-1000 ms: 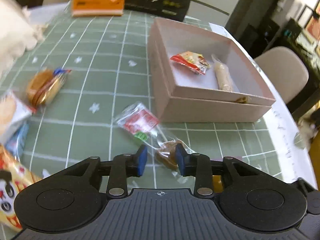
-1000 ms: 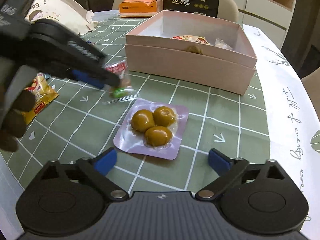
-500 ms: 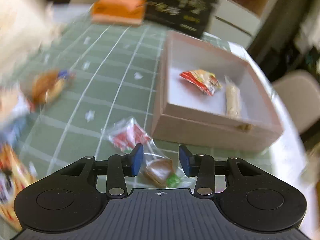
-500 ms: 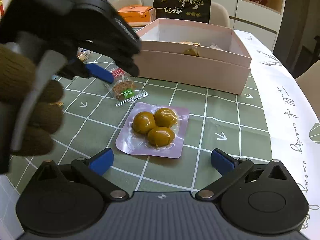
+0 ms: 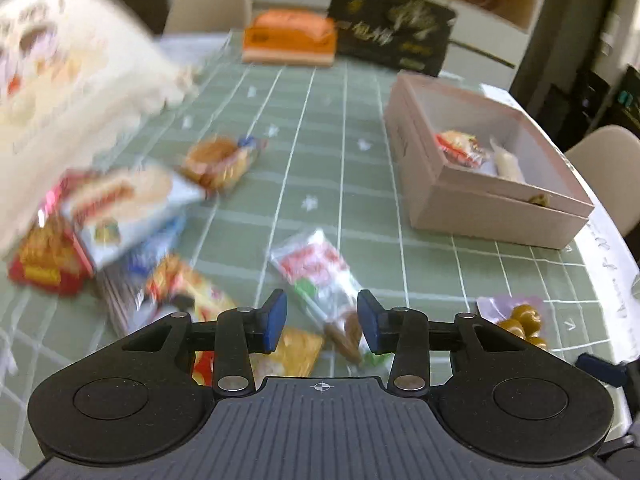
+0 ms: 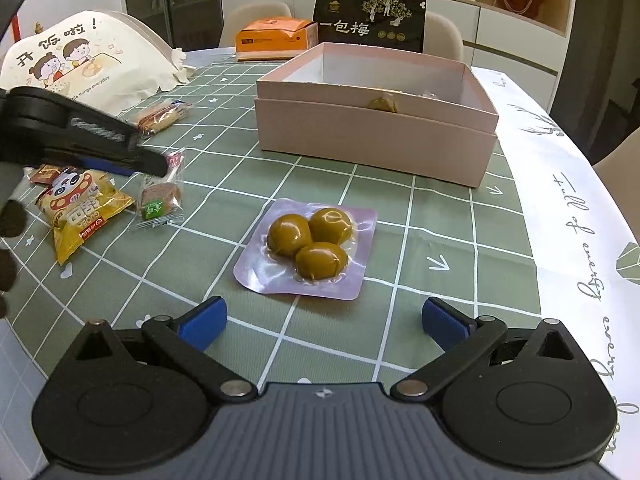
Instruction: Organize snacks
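A pink open box (image 6: 376, 136) stands on the green checked tablecloth and shows in the left wrist view too (image 5: 480, 200), with a red snack and a pale one inside. A purple pack of three brown eggs (image 6: 308, 246) lies just ahead of my right gripper (image 6: 322, 320), which is wide open and empty. My left gripper (image 5: 322, 322) is open above a clear-wrapped snack with a red label (image 5: 320, 276), lying on the table (image 6: 160, 196). The left gripper appears at the left of the right wrist view (image 6: 120, 156).
A yellow panda snack bag (image 6: 80, 208), a wrapped biscuit (image 6: 160, 116) and several other packets (image 5: 112, 216) lie at the left. A white printed bag (image 6: 80, 68), an orange box (image 6: 272, 38) and a black bag (image 6: 370, 20) stand at the back. The table edge runs along the right.
My left gripper let go of the clear-wrapped snack, opened wider and drew back to the left. The snack now lies on the table. The right gripper stayed open and nearly still.
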